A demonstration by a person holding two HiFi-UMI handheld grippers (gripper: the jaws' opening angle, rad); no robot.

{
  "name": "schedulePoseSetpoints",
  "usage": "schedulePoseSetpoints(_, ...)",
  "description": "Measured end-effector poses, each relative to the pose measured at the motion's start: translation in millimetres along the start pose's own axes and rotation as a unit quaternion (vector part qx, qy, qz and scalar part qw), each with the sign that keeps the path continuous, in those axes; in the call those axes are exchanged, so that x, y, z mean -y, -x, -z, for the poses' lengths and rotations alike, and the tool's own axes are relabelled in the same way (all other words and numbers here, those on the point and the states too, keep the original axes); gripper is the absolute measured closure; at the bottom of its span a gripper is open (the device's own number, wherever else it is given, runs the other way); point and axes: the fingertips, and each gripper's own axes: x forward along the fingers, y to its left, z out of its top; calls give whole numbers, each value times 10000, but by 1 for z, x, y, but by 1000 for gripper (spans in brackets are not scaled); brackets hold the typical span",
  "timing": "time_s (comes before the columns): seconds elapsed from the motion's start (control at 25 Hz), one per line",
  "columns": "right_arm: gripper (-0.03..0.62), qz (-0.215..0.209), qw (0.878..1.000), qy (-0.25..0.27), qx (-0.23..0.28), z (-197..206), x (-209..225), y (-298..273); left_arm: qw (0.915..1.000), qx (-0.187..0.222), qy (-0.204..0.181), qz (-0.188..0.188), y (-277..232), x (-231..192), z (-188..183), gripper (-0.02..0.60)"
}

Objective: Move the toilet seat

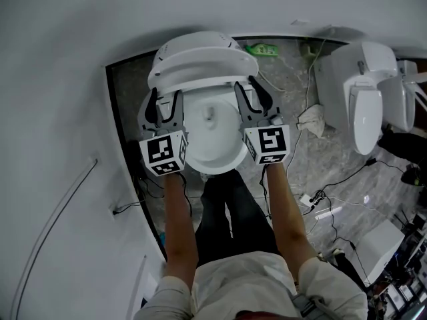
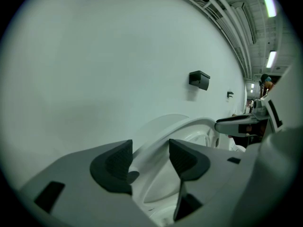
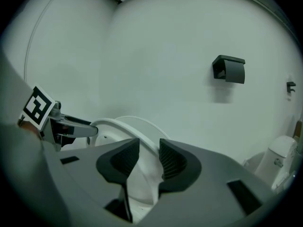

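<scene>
The white toilet seat point(image 1: 207, 69) stands raised over the bowl point(image 1: 215, 157), close in front of the lid point(image 1: 197, 45). My left gripper point(image 1: 163, 100) is at the seat's left side and my right gripper point(image 1: 257, 95) at its right side. In the left gripper view the seat's rim point(image 2: 189, 126) runs between the jaws of the left gripper point(image 2: 150, 157), with a small bumper beside the left pad. In the right gripper view the thin rim point(image 3: 118, 124) passes between the jaws of the right gripper point(image 3: 149, 157). Both stand open around the rim, and I see no firm press.
A second white toilet point(image 1: 363, 92) stands to the right. Cables point(image 1: 333, 179) and a power strip point(image 1: 308, 199) lie on the marbled floor. A white wall closes the left side, and a black holder point(image 3: 229, 69) hangs on the wall behind. The person's legs are in front of the bowl.
</scene>
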Motion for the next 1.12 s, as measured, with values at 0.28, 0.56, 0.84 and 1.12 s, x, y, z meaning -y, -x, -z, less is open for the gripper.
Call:
schedulePoseSetpoints(0.28, 451, 6, 10000, 41, 2, -2, 8, -12, 10000, 10, -17, -26, -13, -3, -4, 325)
schedulePoseSetpoints(0.56, 457, 3, 10000, 77, 41, -7, 11, -22, 10000, 20, -16, -66, -22, -8, -8, 330)
schedulePoseSetpoints(0.84, 461, -45, 9999, 107, 31, -9, 17, -37, 9999, 29, -15, -98, -37, -13, -11, 330)
schedulePoseSetpoints(1.12, 462, -87, 9999, 136, 35, -12, 22, -47, 9999, 23, -10, -155, -47, -16, -15, 330)
